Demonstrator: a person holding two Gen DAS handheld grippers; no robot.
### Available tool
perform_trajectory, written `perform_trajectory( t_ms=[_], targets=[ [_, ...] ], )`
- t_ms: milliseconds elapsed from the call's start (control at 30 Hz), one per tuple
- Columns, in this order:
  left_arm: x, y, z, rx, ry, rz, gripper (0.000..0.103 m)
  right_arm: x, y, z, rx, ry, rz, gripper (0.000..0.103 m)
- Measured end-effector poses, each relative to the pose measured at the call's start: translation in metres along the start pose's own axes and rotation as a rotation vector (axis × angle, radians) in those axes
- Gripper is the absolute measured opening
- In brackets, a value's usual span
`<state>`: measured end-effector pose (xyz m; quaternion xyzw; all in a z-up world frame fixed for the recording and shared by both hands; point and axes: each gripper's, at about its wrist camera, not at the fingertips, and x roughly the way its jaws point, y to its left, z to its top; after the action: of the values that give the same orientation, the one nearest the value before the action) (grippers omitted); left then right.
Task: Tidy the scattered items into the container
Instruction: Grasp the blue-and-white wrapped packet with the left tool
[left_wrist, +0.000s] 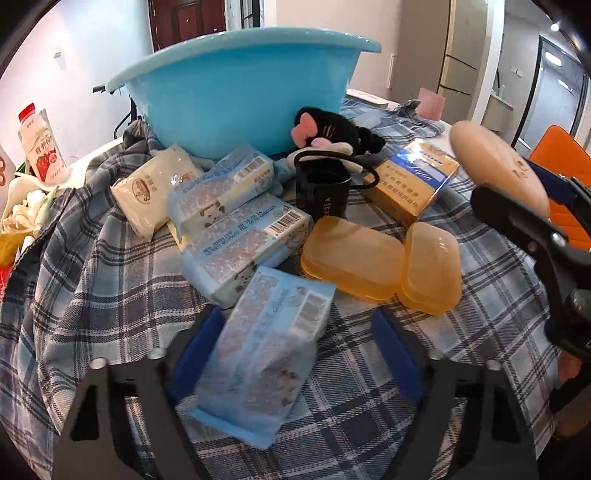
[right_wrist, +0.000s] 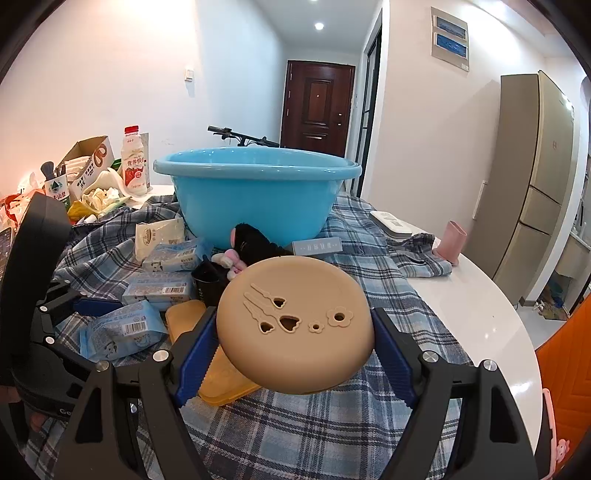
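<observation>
A blue basin (left_wrist: 240, 88) stands at the back of the plaid cloth (left_wrist: 110, 280); it also shows in the right wrist view (right_wrist: 255, 195). My left gripper (left_wrist: 295, 343) is open around a blue tissue pack (left_wrist: 266, 347), its jaws apart from the pack's sides. My right gripper (right_wrist: 295, 332) is shut on a tan round soap dish (right_wrist: 295, 321) and holds it above the cloth; the dish also shows at the right of the left wrist view (left_wrist: 498, 162). More tissue packs (left_wrist: 243, 247), orange soap boxes (left_wrist: 351, 258), a black cup (left_wrist: 325, 192), a yellow box (left_wrist: 413, 181) and a black plush toy (left_wrist: 332, 129) lie before the basin.
A milk bottle (left_wrist: 40, 147) and clutter sit at the left table edge. A pink cup (right_wrist: 452, 240) and a white remote (right_wrist: 391, 221) lie at the right. An orange chair (left_wrist: 561, 166) stands beyond the table.
</observation>
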<state>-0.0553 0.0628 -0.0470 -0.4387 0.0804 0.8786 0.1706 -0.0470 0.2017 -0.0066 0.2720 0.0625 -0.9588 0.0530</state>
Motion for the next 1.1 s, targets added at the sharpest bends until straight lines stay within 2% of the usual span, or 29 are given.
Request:
perform_trajectory(
  t_ms=[100, 200, 767, 1100],
  targets=[
    [-0.003, 0.002, 0.000, -0.003, -0.015, 0.000, 0.055, -0.001, 0.003, -0.001, -0.006, 0.003, 0.004, 0.082],
    [-0.004, 0.002, 0.000, 0.005, -0.019, -0.009, 0.049, -0.002, 0.007, -0.002, -0.020, 0.004, -0.012, 0.082],
    [-0.013, -0.006, 0.003, 0.046, -0.075, 0.015, 0.042, -0.002, 0.005, -0.003, -0.021, 0.010, -0.023, 0.082],
    [-0.043, -0.002, 0.005, 0.015, -0.147, -0.004, 0.041, -0.015, 0.007, 0.001, -0.030, -0.006, -0.044, 0.082]
  ],
)
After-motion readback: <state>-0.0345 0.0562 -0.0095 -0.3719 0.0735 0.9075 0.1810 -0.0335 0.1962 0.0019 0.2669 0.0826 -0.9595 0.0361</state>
